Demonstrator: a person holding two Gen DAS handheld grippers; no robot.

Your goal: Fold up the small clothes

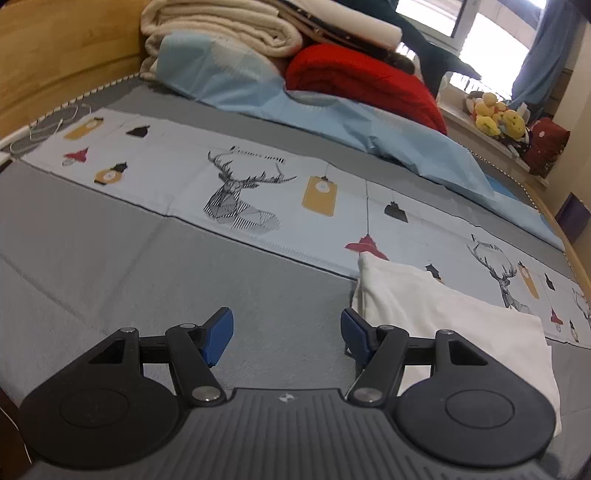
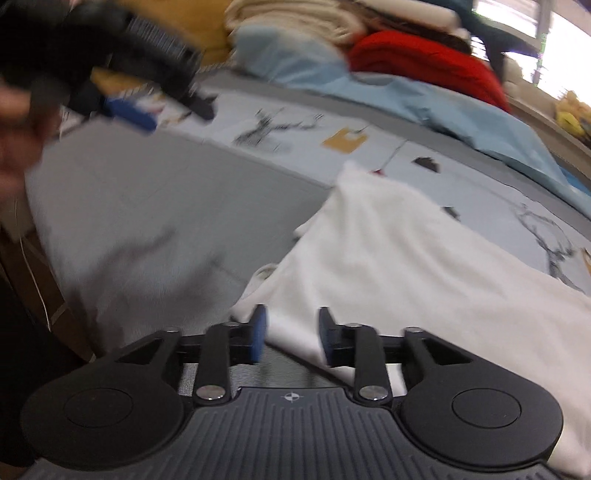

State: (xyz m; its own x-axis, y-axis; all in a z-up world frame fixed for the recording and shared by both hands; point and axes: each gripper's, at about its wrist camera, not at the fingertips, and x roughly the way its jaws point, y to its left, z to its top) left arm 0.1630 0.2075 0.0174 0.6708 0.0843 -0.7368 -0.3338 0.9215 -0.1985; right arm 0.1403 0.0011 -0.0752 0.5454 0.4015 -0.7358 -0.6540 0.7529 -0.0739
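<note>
While only the right view shows a hand, the cloth lies right of the spread, empty left gripper; the right gripper (half spread) straddles its edge.

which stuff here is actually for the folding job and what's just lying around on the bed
For the job:
- white garment, lying on the bed
- left hand-held gripper, open over bare sheet
- right hand-held gripper, open above the garment's near edge

Just lying about:
- red blanket
- cream blanket
- light blue pillow
- plush toys
</note>
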